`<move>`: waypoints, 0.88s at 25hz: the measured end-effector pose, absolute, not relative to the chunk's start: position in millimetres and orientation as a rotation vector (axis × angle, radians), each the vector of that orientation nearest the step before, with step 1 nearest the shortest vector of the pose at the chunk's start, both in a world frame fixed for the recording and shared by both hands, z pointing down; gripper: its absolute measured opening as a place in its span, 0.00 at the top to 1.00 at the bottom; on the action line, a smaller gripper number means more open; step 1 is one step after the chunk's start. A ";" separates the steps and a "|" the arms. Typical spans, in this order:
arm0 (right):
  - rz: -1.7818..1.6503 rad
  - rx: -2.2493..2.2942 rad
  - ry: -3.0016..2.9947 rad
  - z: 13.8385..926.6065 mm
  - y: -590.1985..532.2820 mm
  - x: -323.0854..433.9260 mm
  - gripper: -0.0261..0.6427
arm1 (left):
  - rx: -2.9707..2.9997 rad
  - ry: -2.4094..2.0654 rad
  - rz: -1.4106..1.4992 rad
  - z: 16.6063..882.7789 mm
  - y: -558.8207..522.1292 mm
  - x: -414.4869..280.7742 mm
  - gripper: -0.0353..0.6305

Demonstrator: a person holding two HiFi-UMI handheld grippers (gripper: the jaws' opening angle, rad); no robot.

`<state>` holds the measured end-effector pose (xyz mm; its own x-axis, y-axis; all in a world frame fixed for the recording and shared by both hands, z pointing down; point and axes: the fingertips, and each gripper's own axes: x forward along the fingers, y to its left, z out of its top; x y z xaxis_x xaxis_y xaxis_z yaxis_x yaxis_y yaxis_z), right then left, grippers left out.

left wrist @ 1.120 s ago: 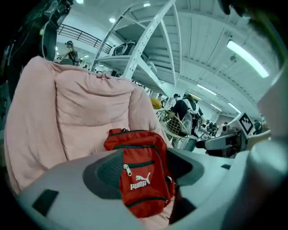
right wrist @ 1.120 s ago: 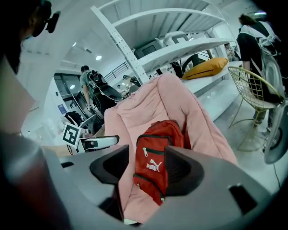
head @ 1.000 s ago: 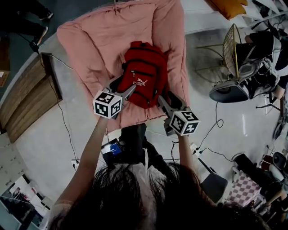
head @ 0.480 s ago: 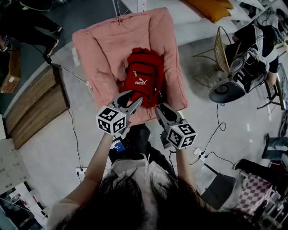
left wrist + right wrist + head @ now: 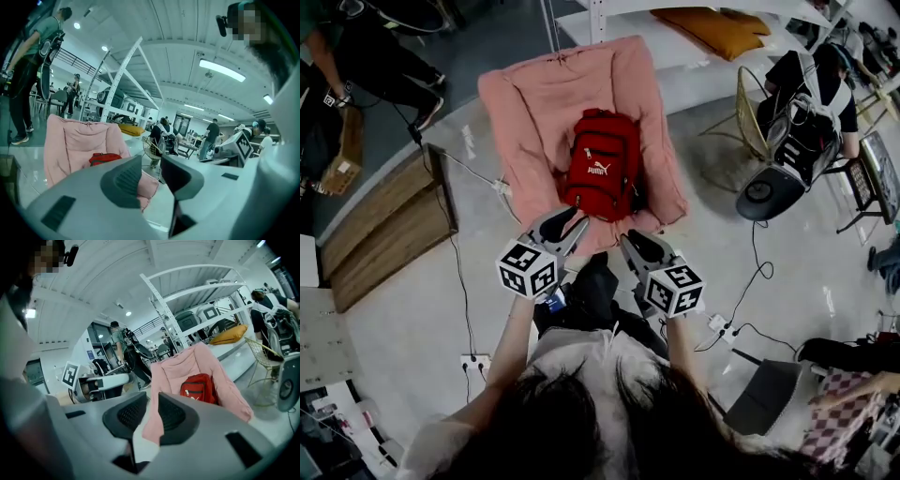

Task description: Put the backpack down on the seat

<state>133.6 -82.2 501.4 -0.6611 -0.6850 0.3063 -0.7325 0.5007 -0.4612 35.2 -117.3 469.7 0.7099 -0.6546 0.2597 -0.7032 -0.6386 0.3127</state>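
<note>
Shows the red Puma backpack [image 5: 600,164], probably soft and light, on the pink seat [image 5: 539,103] at 12 o'clock, best taken at its top, with left gripper [image 5: 570,220] and right gripper [image 5: 633,239] empty, jaws just closing, narrowly apart.

In your left gripper view, the left gripper [image 5: 151,165] hides most of the backpack [image 5: 105,158] behind one jaw (only its red top shows). In the head view, the top-left bystander [image 5: 375,66] is cut off by the edge.

head cam steep down; gripper cams low, fwd; all share seat [image 5: 542,101].
</note>
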 end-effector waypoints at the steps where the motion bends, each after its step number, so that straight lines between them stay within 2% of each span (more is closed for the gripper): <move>1: 0.867 1.254 -2.659 497.0 -76.2 132.8 0.83 | 2.522 -1.062 0.163 466.8 -109.1 33.4 0.74; 11: 0.846 1.211 -2.691 479.3 -28.4 119.9 0.85 | 2.531 -1.073 0.135 438.8 -52.7 35.7 0.77; 22: 0.829 1.187 -2.689 480.4 -12.2 99.5 0.85 | 2.517 -1.055 0.181 455.9 -26.5 26.1 0.78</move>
<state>99.5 -12.2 480.4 -0.6947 -0.6592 0.2878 -0.7069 0.5515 -0.4429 26.1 -26.5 455.9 0.7062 -0.6548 0.2691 -0.7071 -0.6333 0.3147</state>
